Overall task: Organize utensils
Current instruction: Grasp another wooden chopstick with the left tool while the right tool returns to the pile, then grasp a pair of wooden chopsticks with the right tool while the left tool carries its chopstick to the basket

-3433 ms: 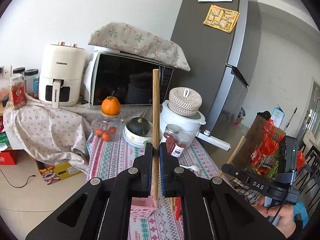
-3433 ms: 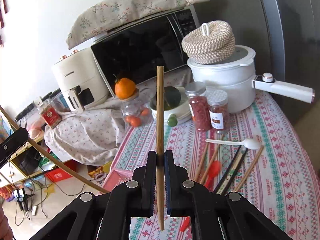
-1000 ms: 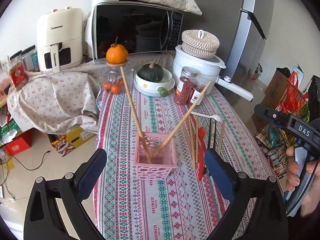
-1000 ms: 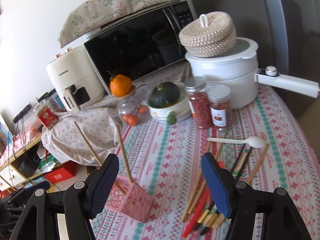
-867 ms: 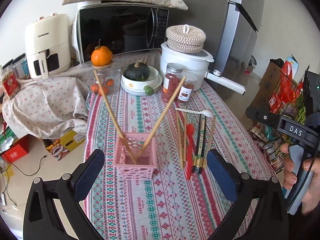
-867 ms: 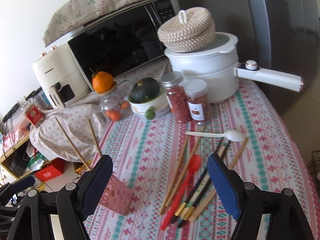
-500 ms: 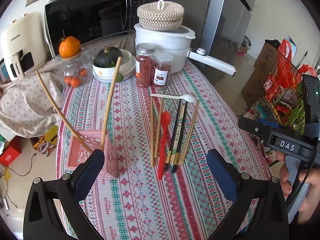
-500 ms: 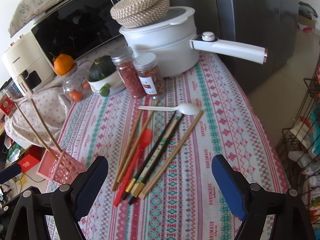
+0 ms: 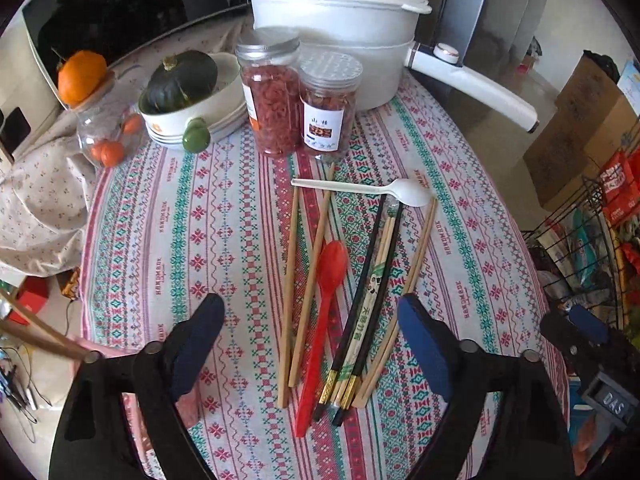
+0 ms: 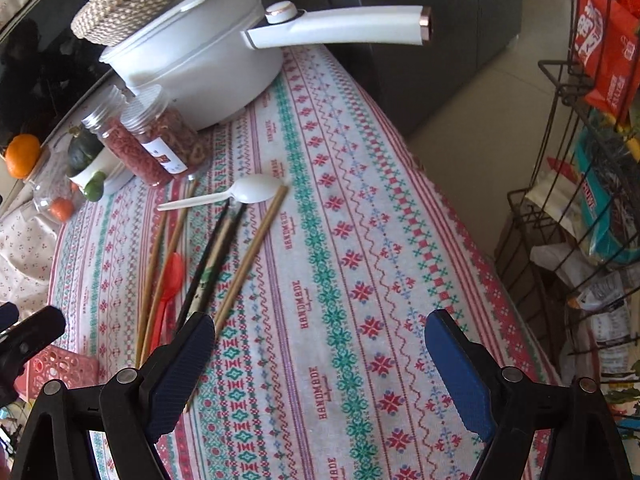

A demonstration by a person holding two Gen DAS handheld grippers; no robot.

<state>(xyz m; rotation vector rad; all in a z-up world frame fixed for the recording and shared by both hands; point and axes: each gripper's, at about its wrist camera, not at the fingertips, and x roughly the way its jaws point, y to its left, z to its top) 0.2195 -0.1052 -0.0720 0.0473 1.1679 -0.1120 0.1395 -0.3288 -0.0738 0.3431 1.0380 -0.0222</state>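
We see the loose utensils lying in a bundle on the patterned tablecloth (image 9: 224,216) just in front of the two red-filled jars (image 9: 296,96): wooden chopsticks (image 9: 306,276), a red spoon (image 9: 326,308), black chopsticks (image 9: 368,292) and a white spoon (image 9: 372,190) across their far ends. Our left gripper (image 9: 310,344) hangs over the bundle's near ends with its jaws spread wide and empty. Our right gripper (image 10: 320,360), equally wide apart and empty, sits right of the bundle, the pink basket (image 10: 60,364) left of it.
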